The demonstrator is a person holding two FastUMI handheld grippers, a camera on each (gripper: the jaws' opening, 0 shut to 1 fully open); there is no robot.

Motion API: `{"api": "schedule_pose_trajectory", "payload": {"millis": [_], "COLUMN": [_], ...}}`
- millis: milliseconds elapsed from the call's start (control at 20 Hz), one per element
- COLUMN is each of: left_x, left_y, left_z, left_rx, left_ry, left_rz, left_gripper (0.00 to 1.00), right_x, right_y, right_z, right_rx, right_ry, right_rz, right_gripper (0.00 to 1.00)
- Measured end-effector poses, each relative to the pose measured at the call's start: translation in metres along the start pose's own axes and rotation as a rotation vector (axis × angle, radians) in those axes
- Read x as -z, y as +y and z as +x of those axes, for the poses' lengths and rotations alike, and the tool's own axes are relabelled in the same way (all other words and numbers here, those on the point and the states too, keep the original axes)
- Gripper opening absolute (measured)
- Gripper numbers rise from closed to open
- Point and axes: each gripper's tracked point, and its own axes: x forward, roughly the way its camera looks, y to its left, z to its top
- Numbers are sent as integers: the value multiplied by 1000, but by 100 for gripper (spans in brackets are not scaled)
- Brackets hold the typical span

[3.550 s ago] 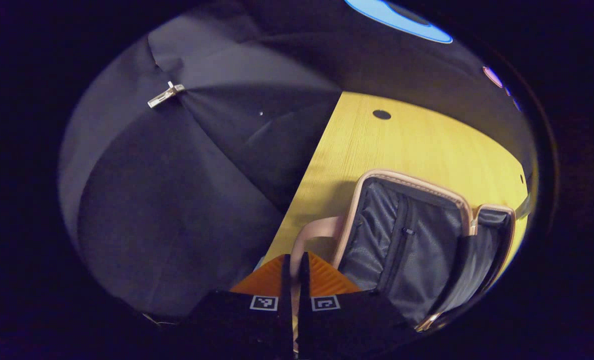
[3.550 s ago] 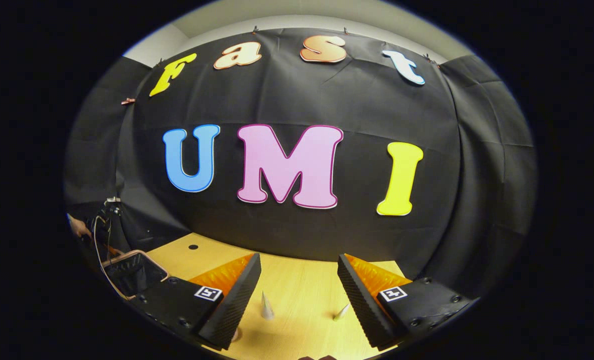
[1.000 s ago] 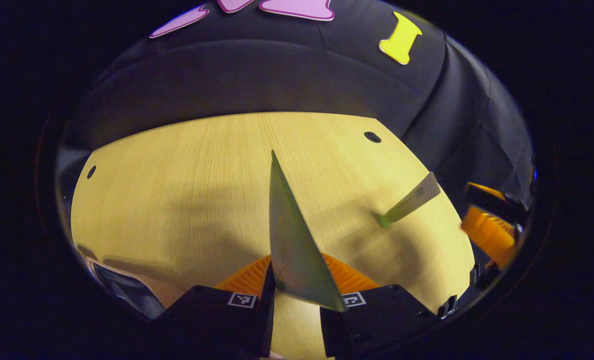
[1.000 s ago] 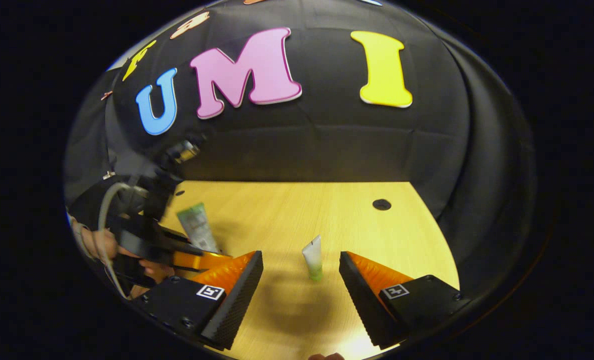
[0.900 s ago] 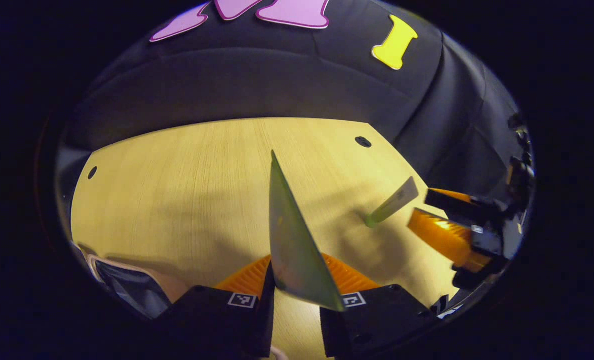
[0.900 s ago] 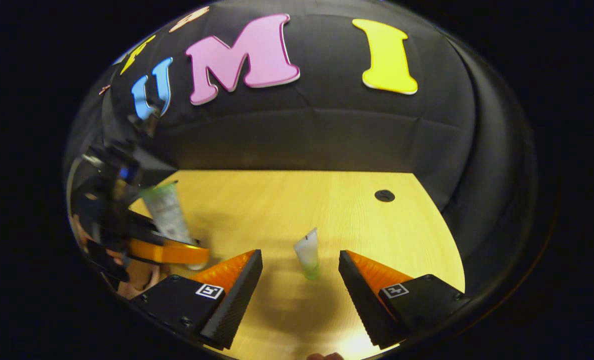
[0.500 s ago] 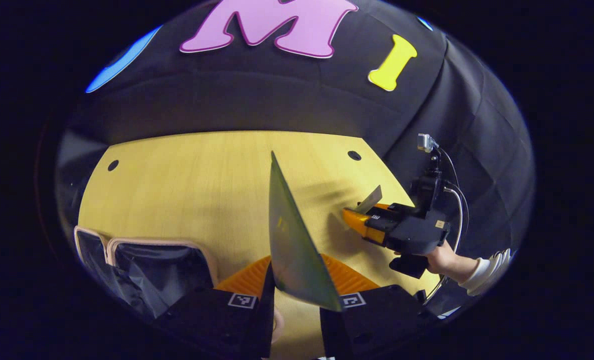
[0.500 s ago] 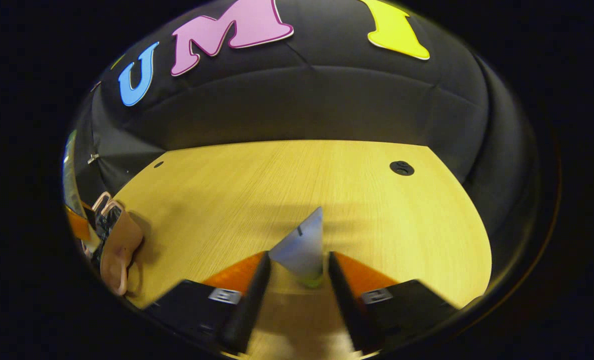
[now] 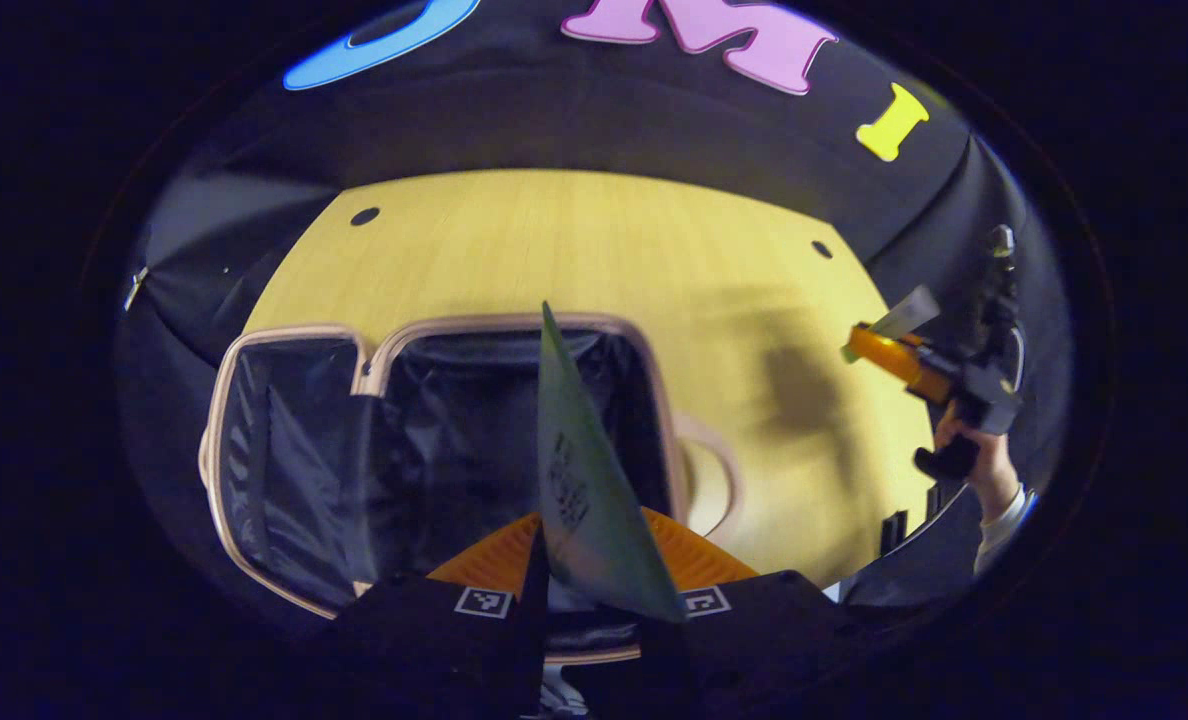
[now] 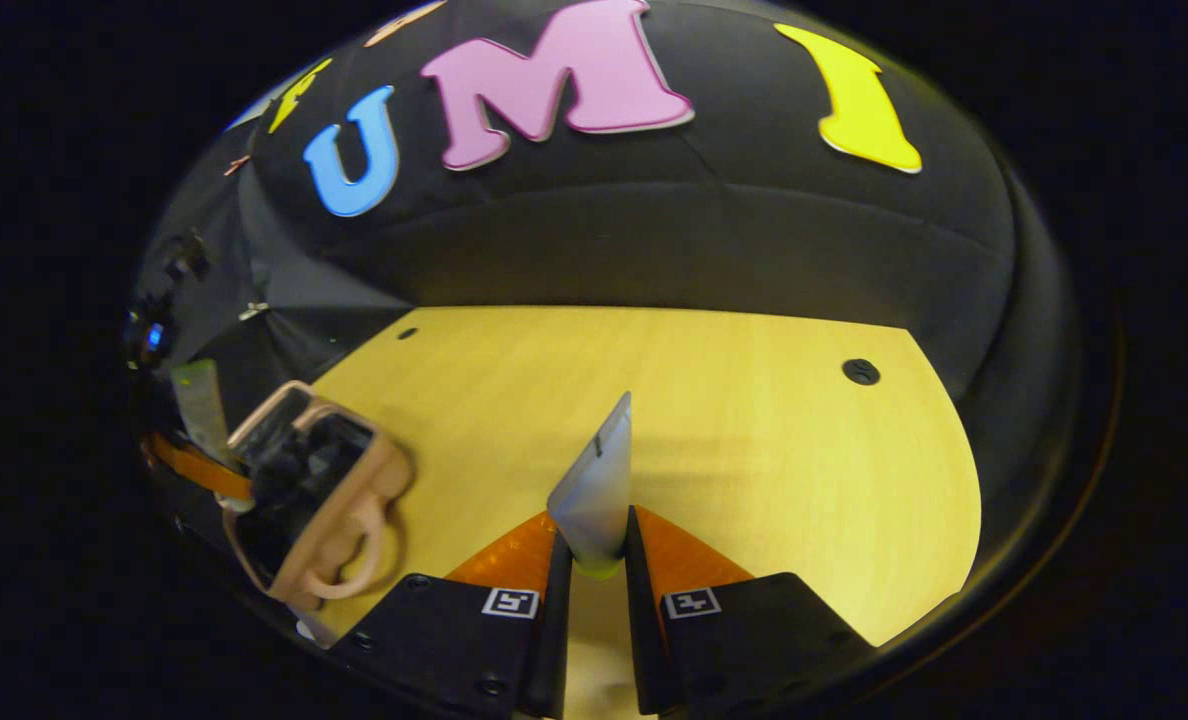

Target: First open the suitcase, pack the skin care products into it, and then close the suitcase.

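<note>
Suitcase [image 9: 434, 440] on table [image 9: 574, 240] — tube [image 9: 584, 490] above it.

A pale yellow wood-grain counter [image 10: 714, 400] fills the middle of both views, with 2 small dark round holes [image 10: 861, 371] near its far corners. Black cloth [image 10: 654, 240] hangs as the wall right behind it and wraps round both sides, creased in folds. The light is dim, with soft shadows on the counter.

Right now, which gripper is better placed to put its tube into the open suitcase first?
Left. The left gripper holds its tube over the open suitcase; the right gripper holds the other tube off to the side.
</note>
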Motion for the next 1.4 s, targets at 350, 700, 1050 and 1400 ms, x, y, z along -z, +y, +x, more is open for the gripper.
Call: {"api": "schedule_pose_trajectory", "payload": {"millis": [350,700,1050,1400], "left_x": [80,73,30,24], "left_y": [69,56,121,287], "left_z": [52,39,-26,-50], "left_rx": [-52,123,186,-50], "left_ry": [300,218,-81,-159], "left_rz": [-30,-53,5,-155], "left_gripper": [43,57,72,78], "right_x": [34,101,153,169], "right_y": [164,253,279,297], "right_z": [-17,-6,29,24], "right_rx": [-146,-148,-70,-59], "right_ry": [95,387,645,726], "right_rz": [8,73,236,194], "right_gripper": [30,30,26,35]}}
